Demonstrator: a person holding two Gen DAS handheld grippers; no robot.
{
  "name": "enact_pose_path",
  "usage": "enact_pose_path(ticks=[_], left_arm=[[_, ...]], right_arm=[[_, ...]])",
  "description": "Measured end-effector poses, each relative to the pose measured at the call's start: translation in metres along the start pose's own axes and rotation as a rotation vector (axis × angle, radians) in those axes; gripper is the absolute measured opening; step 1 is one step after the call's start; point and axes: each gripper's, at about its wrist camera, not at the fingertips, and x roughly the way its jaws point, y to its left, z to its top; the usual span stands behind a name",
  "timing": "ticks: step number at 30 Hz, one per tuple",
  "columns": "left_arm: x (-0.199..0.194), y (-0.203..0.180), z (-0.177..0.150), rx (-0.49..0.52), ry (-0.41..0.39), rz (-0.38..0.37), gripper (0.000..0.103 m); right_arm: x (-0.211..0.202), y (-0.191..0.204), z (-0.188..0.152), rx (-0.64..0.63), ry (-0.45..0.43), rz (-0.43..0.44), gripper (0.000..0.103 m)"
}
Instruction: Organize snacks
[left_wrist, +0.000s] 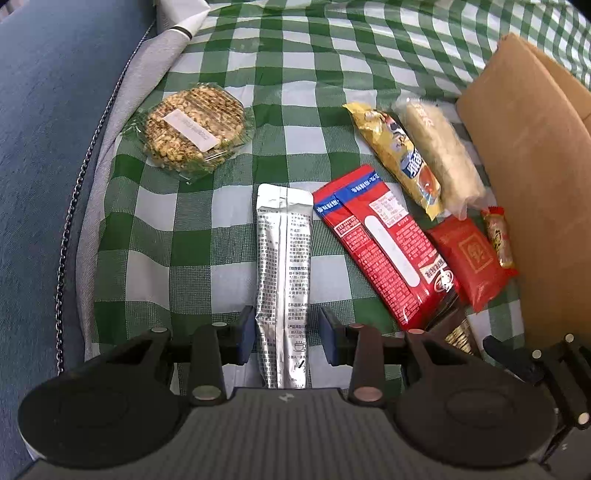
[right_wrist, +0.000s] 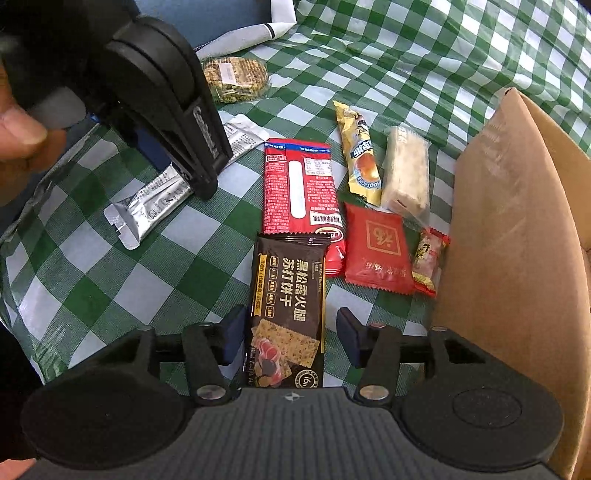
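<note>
A silver sachet (left_wrist: 282, 273) lies lengthwise on the green-checked cloth (left_wrist: 184, 240). Its near end sits between the jaws of my left gripper (left_wrist: 287, 336), which is open with a gap on both sides. A dark cracker packet (right_wrist: 288, 295) lies flat between the jaws of my right gripper (right_wrist: 291, 338), also open, with the right pad well off the packet. The right wrist view shows the left gripper (right_wrist: 201, 184) standing over the silver sachet (right_wrist: 155, 199), with a person's fingers at the far left edge.
A long red packet (right_wrist: 301, 188), yellow packet (right_wrist: 358, 151), pale rice bar (right_wrist: 406, 170), red square packet (right_wrist: 378, 251) and small candy (right_wrist: 430, 262) lie beside a cardboard box (right_wrist: 517, 240) at right. A round nut cake (left_wrist: 194, 129) lies far left. Blue fabric (left_wrist: 44, 147) borders the cloth.
</note>
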Motion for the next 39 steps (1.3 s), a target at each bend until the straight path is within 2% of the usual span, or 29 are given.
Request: enact_pose_path(ticks=[2, 4, 11, 22, 33, 39], left_arm=[[0.001, -0.001, 0.0, 0.015, 0.0, 0.006, 0.04], [0.0, -0.002, -0.001, 0.022, -0.003, 0.016, 0.034], [-0.009, -0.005, -0.002, 0.049, -0.048, 0.027, 0.03], [-0.034, 0.005, 0.004, -0.044, -0.158, -0.048, 0.029], [-0.05, 0.008, 0.008, -0.103, -0.269, -0.077, 0.029], [-0.057, 0.008, 0.009, -0.114, -0.307, -0.106, 0.029]], right_arm=[[-0.001, 0.001, 0.0, -0.013, -0.008, -0.008, 0.041], [-0.002, 0.001, 0.0, -0.018, -0.01, -0.01, 0.04], [-0.01, -0.001, -0.001, -0.01, -0.036, -0.008, 0.039], [-0.035, -0.012, 0.003, 0.024, -0.164, -0.062, 0.038], [-0.045, -0.019, 0.007, 0.048, -0.248, -0.104, 0.038], [-0.057, -0.023, 0.009, 0.047, -0.319, -0.169, 0.038]])
